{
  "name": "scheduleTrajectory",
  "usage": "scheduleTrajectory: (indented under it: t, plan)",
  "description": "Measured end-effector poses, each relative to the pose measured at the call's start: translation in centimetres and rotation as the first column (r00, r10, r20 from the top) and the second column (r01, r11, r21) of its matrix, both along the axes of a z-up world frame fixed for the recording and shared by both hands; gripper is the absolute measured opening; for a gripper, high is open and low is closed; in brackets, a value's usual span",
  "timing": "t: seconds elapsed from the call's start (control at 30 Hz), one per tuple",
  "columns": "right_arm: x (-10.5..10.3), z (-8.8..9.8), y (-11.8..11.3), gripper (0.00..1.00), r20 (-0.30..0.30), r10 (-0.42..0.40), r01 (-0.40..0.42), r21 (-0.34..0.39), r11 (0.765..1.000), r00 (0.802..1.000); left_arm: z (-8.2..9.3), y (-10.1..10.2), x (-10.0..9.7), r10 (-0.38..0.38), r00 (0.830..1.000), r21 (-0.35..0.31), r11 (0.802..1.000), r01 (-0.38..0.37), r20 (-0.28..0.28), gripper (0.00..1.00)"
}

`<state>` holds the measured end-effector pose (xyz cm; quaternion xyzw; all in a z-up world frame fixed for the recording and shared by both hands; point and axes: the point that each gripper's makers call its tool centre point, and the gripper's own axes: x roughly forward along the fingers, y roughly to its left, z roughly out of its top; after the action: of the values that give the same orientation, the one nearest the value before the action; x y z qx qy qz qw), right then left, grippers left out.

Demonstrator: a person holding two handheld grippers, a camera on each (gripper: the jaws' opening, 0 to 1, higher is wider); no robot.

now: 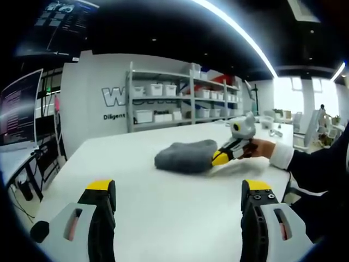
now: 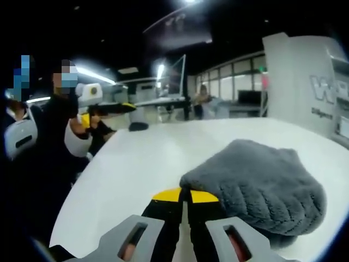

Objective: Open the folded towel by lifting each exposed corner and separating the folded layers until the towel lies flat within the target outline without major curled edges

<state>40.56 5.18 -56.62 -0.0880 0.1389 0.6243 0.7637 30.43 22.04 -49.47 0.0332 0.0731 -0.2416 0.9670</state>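
With my right gripper (image 2: 185, 197) pinched together at the near edge of the grey, fluffy folded towel (image 1: 186, 156) on the white table (image 1: 163, 213), and my left gripper (image 1: 180, 191) spread apart and well back, I should lift slowly, peeling one layer across the bundle's left-right long axis.

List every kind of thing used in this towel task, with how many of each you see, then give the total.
Grey folded towel: 1
White table: 1
Hand-held grippers: 2, the left gripper and the right gripper
Total: 4
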Motion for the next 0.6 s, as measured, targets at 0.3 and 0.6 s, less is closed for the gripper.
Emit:
scheduleTrajectory:
  t: [0.3,0.6]
  plan:
    - [-0.42,0.03,0.27,0.0,0.012,0.02,-0.02,-0.006,1.0,1.0,-0.08,-0.26,-0.04,-0.005,1.0,0.004,1.0,0.005,-0.003,0.94]
    - [-0.87,-0.08,0.53,0.0,0.02,0.041,-0.04,-0.015,0.999,0.999,-0.22,-0.32,0.03,-0.008,1.0,0.007,1.0,0.008,-0.007,0.94]
